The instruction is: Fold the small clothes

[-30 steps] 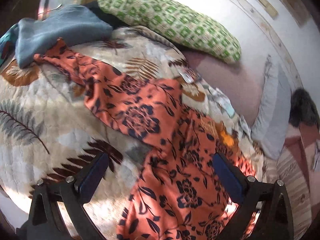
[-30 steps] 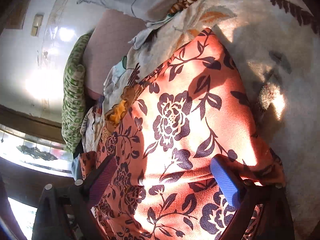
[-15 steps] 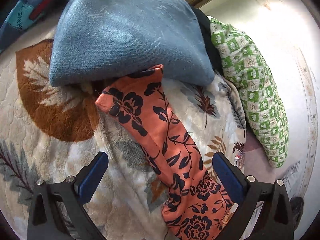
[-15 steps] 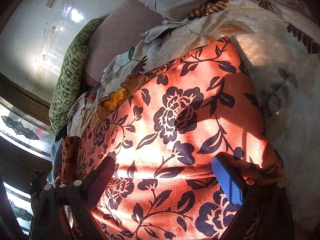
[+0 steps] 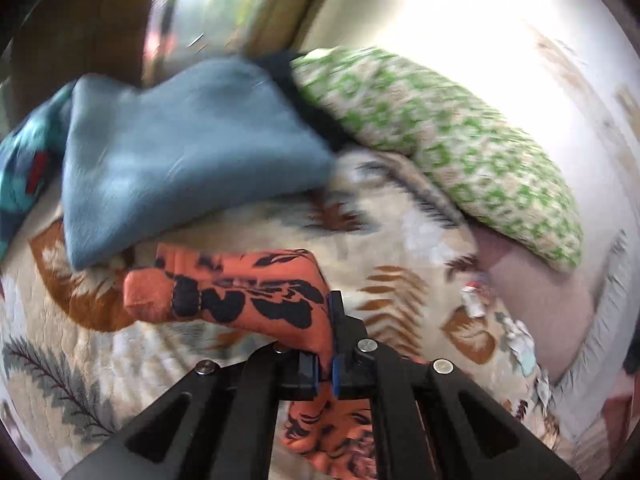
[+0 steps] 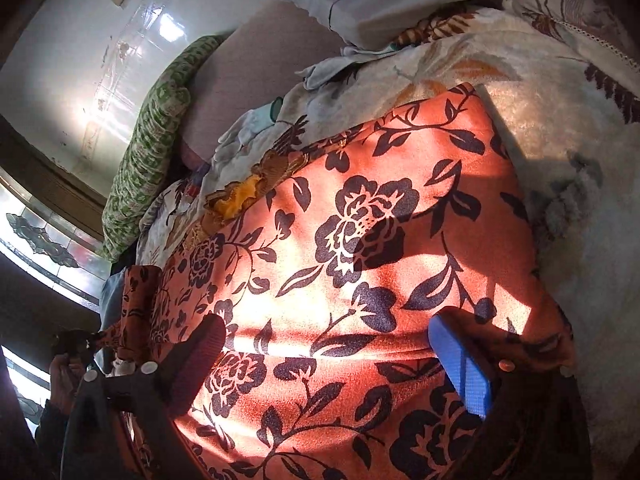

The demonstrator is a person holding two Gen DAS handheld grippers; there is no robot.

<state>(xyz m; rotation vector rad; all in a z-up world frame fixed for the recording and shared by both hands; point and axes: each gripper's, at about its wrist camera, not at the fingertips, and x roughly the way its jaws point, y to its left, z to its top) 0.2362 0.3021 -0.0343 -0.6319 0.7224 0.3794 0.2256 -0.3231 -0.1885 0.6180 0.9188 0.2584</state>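
On the bed, left tongs (image 5: 326, 344) clamp orange garment (image 5: 240, 296) (blurred), right tongs (image 6: 324, 360) gape over its broad panel.

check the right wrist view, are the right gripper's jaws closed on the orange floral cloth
No, the right gripper stands wide open, its fingers spread apart over the orange floral cloth without pinching it.

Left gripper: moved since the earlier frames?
Yes. The left gripper has pulled back from the folded blue-grey fleece cloth, its jaws just closed on the end of the orange floral garment.
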